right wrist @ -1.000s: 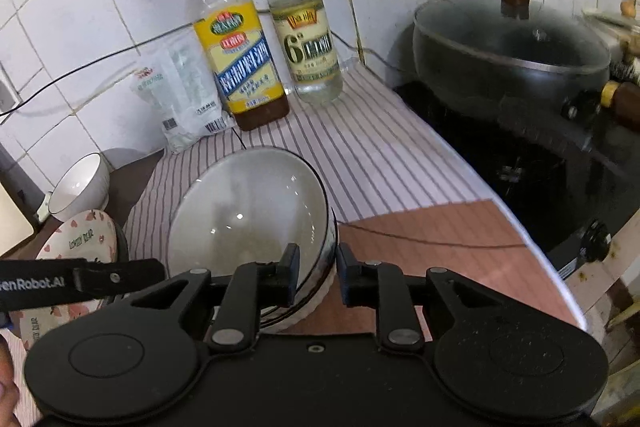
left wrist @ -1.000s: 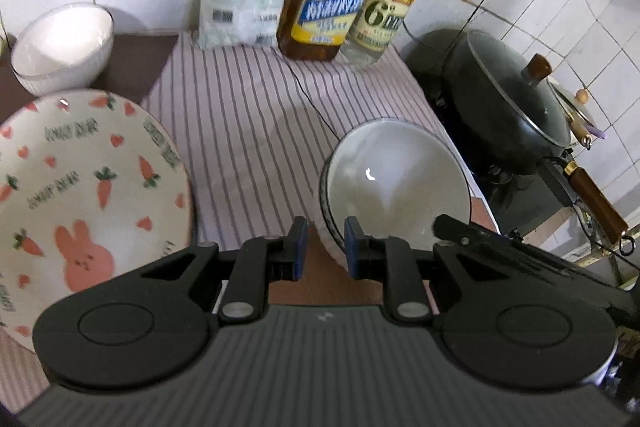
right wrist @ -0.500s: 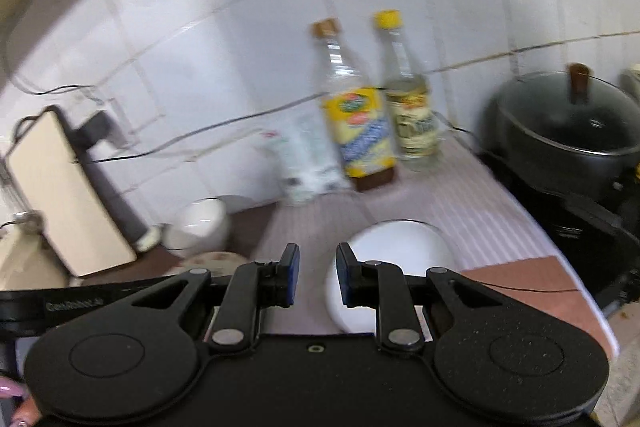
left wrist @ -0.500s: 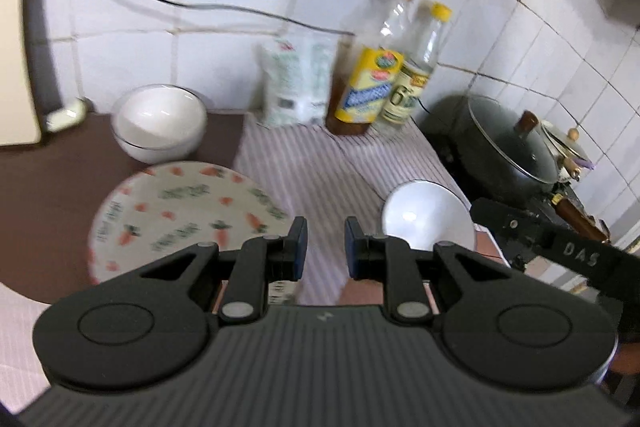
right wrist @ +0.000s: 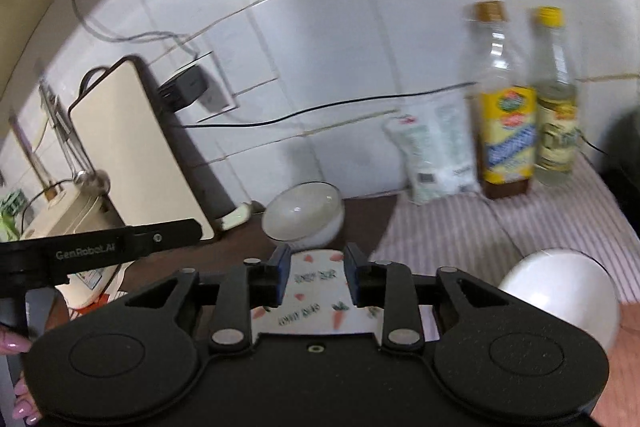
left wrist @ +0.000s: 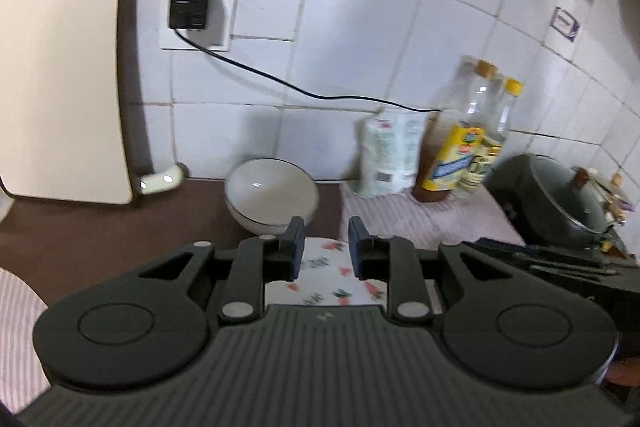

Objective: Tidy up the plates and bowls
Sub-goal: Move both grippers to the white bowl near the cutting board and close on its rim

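Reading "GemRobot.AI" on the left gripper (jaws parted)

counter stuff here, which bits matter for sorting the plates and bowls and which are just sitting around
For the job:
- carrot-print plate
- small white bowl by the wall
- larger white bowl on the striped cloth

Just lying about:
- two bottles
- white packet
- cutting board
- lidded pot
- plug and cable
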`<move>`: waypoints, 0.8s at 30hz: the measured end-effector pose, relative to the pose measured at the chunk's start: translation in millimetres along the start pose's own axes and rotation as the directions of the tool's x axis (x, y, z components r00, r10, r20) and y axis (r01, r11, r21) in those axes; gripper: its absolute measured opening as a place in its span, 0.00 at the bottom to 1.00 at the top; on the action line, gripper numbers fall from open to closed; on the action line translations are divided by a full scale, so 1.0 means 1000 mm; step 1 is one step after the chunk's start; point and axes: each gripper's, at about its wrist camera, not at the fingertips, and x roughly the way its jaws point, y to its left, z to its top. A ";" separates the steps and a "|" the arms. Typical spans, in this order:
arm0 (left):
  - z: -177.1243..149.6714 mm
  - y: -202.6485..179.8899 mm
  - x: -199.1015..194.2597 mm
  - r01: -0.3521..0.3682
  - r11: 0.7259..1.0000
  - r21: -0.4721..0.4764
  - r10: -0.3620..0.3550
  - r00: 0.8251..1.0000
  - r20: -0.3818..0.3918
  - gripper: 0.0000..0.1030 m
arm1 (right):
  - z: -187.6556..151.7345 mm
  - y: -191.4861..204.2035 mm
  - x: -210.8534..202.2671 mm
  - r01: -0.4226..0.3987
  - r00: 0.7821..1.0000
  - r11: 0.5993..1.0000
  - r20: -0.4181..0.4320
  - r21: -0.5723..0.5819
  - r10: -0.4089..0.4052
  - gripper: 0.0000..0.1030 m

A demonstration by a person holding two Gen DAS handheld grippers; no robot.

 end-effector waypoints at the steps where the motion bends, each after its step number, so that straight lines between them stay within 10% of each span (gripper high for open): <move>1: 0.001 0.005 0.005 -0.011 1.000 0.005 0.011 1.000 -0.002 0.32 | 0.002 0.002 0.008 -0.005 1.000 1.000 -0.004 -0.010 0.005 0.36; 24: 0.004 0.084 0.150 -0.065 0.998 -0.018 0.065 0.997 -0.033 0.42 | 0.021 -0.033 0.206 0.031 0.979 0.992 -0.205 0.125 -0.004 0.37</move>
